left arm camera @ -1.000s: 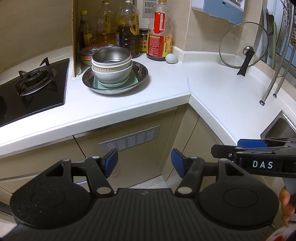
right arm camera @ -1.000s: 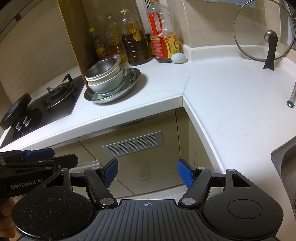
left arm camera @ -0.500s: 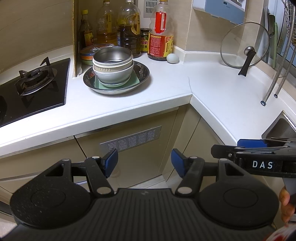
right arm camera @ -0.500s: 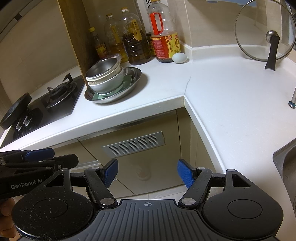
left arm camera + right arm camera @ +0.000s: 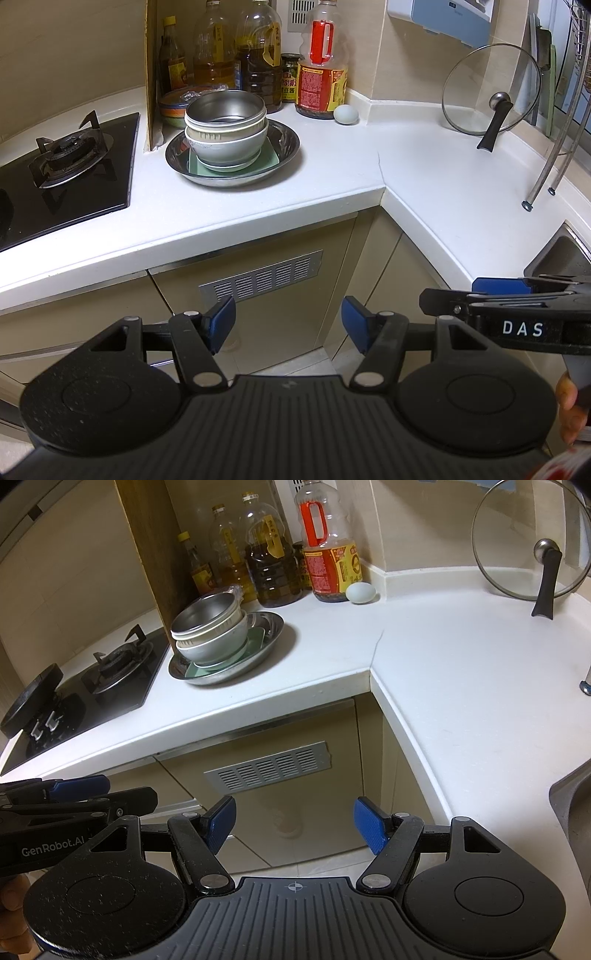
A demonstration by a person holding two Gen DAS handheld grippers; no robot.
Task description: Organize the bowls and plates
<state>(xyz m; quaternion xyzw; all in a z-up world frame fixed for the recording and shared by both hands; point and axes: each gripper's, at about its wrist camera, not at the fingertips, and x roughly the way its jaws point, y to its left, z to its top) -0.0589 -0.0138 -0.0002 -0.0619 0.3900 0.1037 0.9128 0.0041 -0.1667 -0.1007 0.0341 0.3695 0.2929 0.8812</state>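
White counter [image 5: 424, 177]: steel basin [image 5: 284, 147], egg [image 5: 346, 113], bottles [image 5: 258, 55].

- The steel bowl [image 5: 225, 107] on top of the stack looks like brushed metal with a dull sheen.
- The bowl under it [image 5: 236, 147] looks glazed and pale.
- The wide dish [image 5: 288, 142] is polished, mirror-like metal.
- The square plate [image 5: 271, 160] is smooth, pale green.
- The countertop [image 5: 424, 173] is white, smooth and faintly glossy.
- The hob [image 5: 92, 184] is glossy black glass.
- The pot lid [image 5: 476, 85] is clear glass with a matt black handle.
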